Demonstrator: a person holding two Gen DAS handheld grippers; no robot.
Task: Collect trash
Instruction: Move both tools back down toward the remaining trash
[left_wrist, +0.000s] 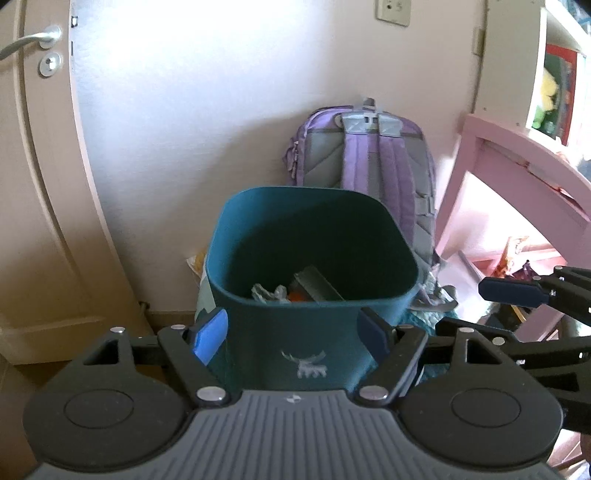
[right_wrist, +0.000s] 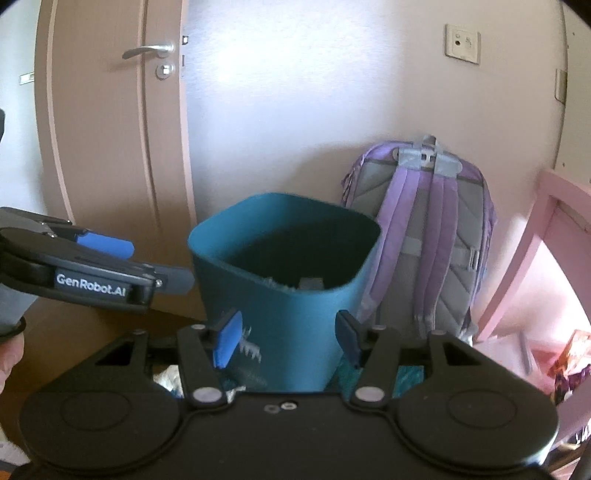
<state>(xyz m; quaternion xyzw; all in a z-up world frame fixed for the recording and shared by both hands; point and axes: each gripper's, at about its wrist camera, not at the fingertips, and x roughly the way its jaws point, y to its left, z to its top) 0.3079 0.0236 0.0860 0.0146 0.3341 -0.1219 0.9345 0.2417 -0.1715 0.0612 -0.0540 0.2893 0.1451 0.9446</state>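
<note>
The teal plastic square waste bin stands on the floor by the wall, just beside a purple backpack, scraps already inside. Left gripper and right gripper both have fingers spread, holding nothing. A drop-off looks complete; next calls for finding more trash.

Floor, teal bin (trash inside), purple backpack

bin mouth open above, backpack close behind, wall

Bright wall glare, fisheye-bent edges, slight blur.
</note>
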